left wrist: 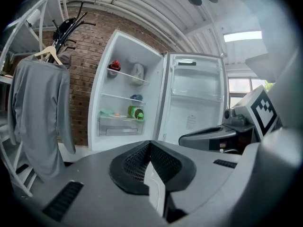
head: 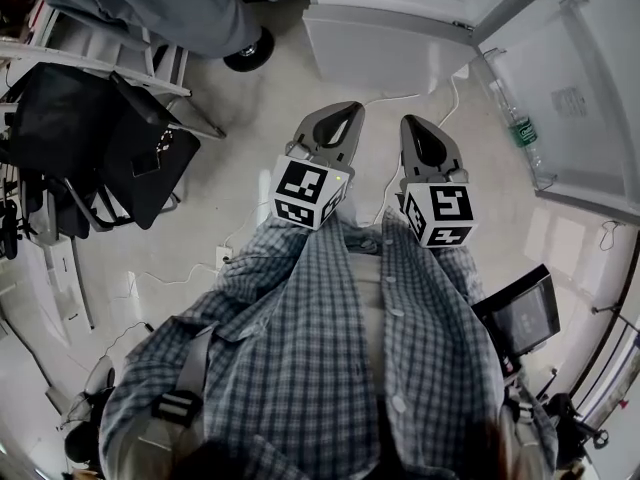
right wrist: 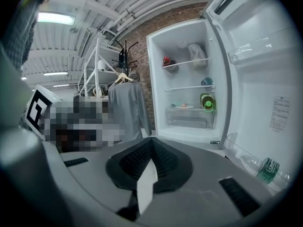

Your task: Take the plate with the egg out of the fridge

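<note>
Jaws on left gripper (head: 350, 109) and right gripper (head: 413, 121) meet, empty: open them wide before reaching the pale egg plate (right wrist: 179, 107) in the open white fridge (right wrist: 158, 86).

From the head we are looking steeply down, close over the left gripper (head: 348, 110) and right gripper (head: 413, 123), with the foot of the open fridge (head: 385, 53) at 12 o'clock. Riding each gripper, we are looking along its jaws from well back, the fridge sitting at 11 o'clock in the left gripper view and 1 o'clock in the right. Both are sharing its shelves (left wrist: 130, 75) and the grey coat (left wrist: 40, 112), each catching the other gripper at its edge.
</note>
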`<state>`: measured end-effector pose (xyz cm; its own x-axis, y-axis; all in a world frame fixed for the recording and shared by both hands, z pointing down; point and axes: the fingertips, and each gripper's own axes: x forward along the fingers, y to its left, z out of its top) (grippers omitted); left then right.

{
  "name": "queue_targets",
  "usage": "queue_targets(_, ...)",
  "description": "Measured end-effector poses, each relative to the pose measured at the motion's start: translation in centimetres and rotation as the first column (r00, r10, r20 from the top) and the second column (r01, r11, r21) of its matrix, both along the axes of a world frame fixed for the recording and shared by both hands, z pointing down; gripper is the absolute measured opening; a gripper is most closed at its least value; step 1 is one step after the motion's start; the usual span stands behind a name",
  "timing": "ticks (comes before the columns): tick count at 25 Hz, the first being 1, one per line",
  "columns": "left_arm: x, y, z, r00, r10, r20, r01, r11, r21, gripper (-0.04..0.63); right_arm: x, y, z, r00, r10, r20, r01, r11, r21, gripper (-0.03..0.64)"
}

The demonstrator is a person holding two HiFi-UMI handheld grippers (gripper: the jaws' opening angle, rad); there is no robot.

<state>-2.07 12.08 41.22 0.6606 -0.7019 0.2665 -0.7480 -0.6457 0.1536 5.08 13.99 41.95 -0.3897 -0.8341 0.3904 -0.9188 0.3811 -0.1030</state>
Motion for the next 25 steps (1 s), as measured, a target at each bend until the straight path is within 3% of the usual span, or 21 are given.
queue_targets(14, -1.1, -6.8, 1.0, 0.999, 0.036, -0.033, -0.037, 0.999, -0.016, 0.008, -1.7, -6.5, 0.7, 1.0, 0.022, -0.021, -0.022, 1.0, 0.002, 0.006)
queue_targets(25, -2.1, -8.2, 1.6, 0.999, 0.033, -0.026, -0.034, 0.999, -0.024, 0.006, -2.5, -8.1, 1.3, 1.0, 0.026, -0.01, -0.026, 1.0, -0.013, 0.006)
